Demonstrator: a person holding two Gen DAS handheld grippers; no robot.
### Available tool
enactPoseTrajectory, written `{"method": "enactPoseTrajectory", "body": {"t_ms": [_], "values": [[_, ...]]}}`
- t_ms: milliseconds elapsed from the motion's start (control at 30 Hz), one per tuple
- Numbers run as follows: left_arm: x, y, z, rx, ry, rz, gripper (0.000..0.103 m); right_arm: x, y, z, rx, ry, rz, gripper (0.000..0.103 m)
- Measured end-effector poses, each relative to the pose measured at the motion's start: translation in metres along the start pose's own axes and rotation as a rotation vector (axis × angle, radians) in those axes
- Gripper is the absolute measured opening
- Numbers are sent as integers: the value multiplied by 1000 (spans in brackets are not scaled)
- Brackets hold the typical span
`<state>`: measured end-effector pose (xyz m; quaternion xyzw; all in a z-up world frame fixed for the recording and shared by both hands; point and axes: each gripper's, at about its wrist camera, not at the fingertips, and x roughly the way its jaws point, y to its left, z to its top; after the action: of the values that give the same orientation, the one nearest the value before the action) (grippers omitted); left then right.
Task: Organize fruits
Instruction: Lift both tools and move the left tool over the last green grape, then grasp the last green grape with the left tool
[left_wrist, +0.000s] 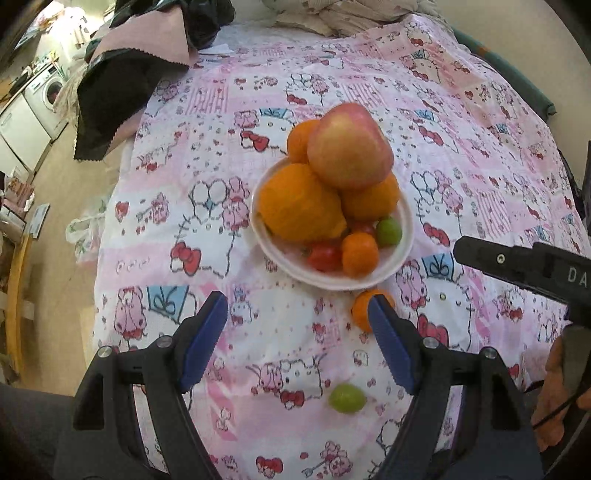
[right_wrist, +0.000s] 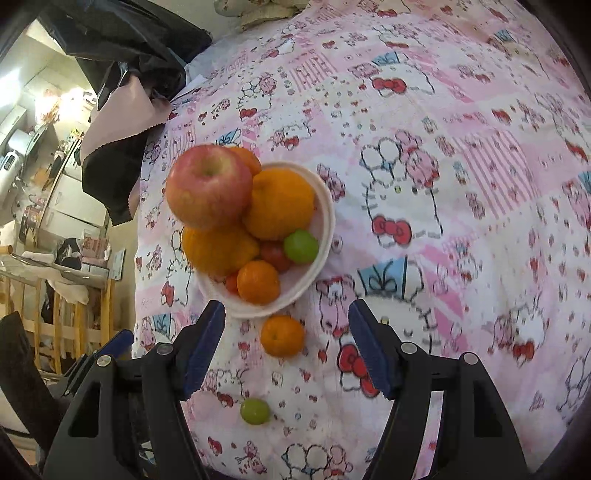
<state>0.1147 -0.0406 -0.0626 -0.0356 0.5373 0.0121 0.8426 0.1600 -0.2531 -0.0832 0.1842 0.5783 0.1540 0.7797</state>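
My left gripper and right gripper sit closest, jaws parted with nothing between them, hovering over the pink bedspread. The white bowl is heaped, an apple balanced on oranges, so I judge space tight. Outside remain a mandarin, beside the rim, and a green grape.

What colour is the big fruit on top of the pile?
The apple is pinkish red with yellow patches. The right wrist view shows it best.
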Motion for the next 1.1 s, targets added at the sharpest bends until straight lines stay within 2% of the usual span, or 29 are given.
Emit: {"method": "enactPoseTrajectory", "body": {"t_ms": [233, 400, 500, 600, 700, 833, 900, 1000, 1100], "values": [[-5, 8, -17, -15, 14, -20, 76, -11, -6, -25, 34, -12, 2, 72], [-3, 19, -27, -48, 31, -18, 76, -18, -18, -36, 114, -24, 40, 72], [6, 19, -37, -46, 70, -27, 76, -22, -25, -38, 160, -45, 56, 72], [18, 10, -48, -24, 122, -50, 76, -21, -29, -37, 179, -43, 54, 72], [32, -5, -60, 6, 196, -106, 75, -15, -34, -37, 206, -22, 63, 72], [38, -29, -75, 73, 195, -117, 74, -12, -33, -37, 206, -8, 71, 72], [43, -40, -78, 127, 187, -108, 70, -12, -33, -37, 203, -6, 72, 72], [53, -42, -81, 138, 215, -104, 65, -10, -33, -37, 206, 1, 74, 72], [62, -41, -83, 154, 230, -102, 49, -8, -33, -37, 205, 10, 75, 72]]}}
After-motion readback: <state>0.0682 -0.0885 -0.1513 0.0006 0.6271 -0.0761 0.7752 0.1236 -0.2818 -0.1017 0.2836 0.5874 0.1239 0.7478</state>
